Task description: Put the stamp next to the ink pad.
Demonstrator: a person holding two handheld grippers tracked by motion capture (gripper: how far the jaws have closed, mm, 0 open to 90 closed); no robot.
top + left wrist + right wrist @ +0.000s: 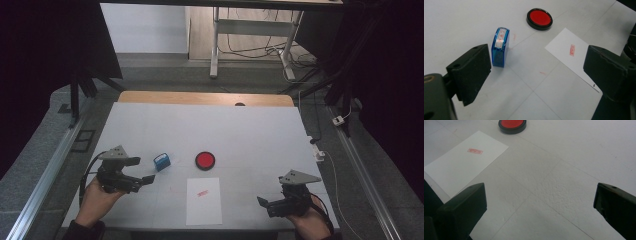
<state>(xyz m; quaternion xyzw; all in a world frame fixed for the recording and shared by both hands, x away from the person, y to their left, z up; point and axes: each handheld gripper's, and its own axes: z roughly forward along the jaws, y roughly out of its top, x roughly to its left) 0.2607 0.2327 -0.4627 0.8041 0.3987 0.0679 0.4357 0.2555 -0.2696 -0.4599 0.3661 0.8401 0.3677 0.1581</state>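
Note:
A blue self-inking stamp [161, 162] stands on the white table, just right of my left gripper [144, 170]. In the left gripper view the stamp [500, 46] sits just beyond the left jaw's tip, free of both pads, and the left gripper [536, 67] is open with nothing between its jaws. A round red ink pad [205, 160] in a black case lies to the right of the stamp. A white sheet of paper [204, 200] with a red stamp mark [202, 192] lies near the front edge. My right gripper [270, 196] is open and empty, to the right of the paper.
The white table [225, 130] has a wooden strip [205, 98] along its far edge. Metal rails [45, 175] run along both sides on the floor. A desk frame with cables [250, 45] stands beyond the table. Faint red smudges [542, 73] mark the tabletop near the stamp.

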